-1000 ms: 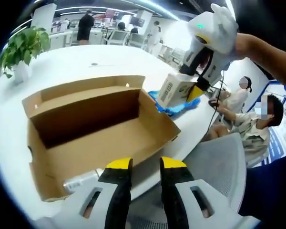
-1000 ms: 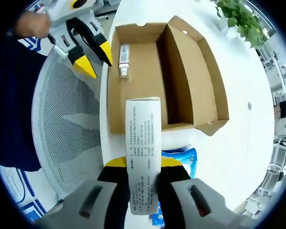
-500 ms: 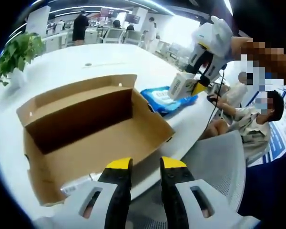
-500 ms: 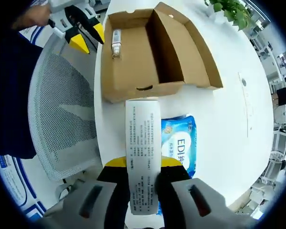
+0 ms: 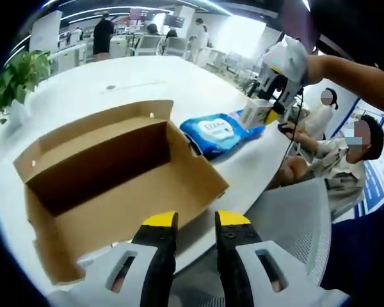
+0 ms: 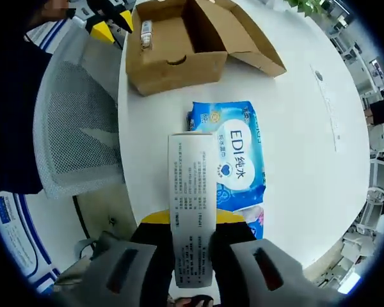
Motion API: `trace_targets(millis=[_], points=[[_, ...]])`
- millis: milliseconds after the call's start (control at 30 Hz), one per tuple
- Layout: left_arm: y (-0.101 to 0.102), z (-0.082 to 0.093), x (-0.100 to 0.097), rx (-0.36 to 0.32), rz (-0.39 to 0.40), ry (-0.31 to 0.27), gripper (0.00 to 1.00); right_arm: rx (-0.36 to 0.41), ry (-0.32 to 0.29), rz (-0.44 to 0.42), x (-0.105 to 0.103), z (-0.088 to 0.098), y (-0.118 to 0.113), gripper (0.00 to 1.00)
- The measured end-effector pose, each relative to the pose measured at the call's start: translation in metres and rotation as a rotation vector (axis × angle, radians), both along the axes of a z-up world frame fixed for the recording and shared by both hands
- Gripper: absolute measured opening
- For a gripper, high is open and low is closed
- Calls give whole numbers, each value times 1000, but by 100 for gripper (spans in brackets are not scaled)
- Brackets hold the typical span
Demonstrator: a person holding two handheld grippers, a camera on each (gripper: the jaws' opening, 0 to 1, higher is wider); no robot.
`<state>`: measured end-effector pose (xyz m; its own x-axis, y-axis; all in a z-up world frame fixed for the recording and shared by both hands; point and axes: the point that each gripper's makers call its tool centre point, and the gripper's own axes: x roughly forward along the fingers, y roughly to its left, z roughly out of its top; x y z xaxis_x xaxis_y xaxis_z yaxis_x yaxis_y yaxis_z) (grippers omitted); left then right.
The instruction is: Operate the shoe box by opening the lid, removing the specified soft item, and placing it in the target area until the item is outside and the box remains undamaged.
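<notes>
The brown shoe box (image 5: 115, 185) lies on the white table (image 5: 115, 83) with its lid folded back. From the bottom of the left gripper view my left gripper (image 5: 195, 222) rises at the box's near wall, open with nothing between its jaws. A soft blue wipes pack (image 5: 216, 131) lies on the table right of the box. Beyond it my right gripper (image 5: 274, 102) holds a white printed carton (image 5: 256, 114). In the right gripper view the right gripper (image 6: 192, 220) is shut on that carton (image 6: 192, 192), above the wipes pack (image 6: 237, 160). A small white bottle (image 6: 145, 33) lies inside the box (image 6: 179, 45).
A grey mesh chair (image 5: 294, 217) stands at the table's near edge, also the chair (image 6: 77, 128). A potted plant (image 5: 19, 73) sits at the table's far left. People sit to the right (image 5: 345, 166). Bare white tabletop (image 6: 307, 128) spreads beyond the wipes pack.
My right gripper has carried the white carton away from the box, past the wipes pack toward the table's end. The left gripper has stayed at the box's near wall.
</notes>
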<state>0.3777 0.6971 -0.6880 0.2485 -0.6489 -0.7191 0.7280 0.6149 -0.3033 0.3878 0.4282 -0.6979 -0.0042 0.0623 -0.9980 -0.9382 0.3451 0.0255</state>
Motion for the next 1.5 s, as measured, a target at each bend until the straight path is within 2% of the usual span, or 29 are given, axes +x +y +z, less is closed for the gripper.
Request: trace_targets(millis=[667,1033,1267,1500], points=[[-48,0,10,26,13,11,21,-33,26,8,6,-7,-92,19],[-68,1,10,46,26,16,21,-15,24,13,21,-15,-115,19],[-77,2,7,57,36,22,21,-3,10,34,45,-17,-122,19],[-77,6,9,79,59,17,21,2,-1,50,72,-21,-129,19]])
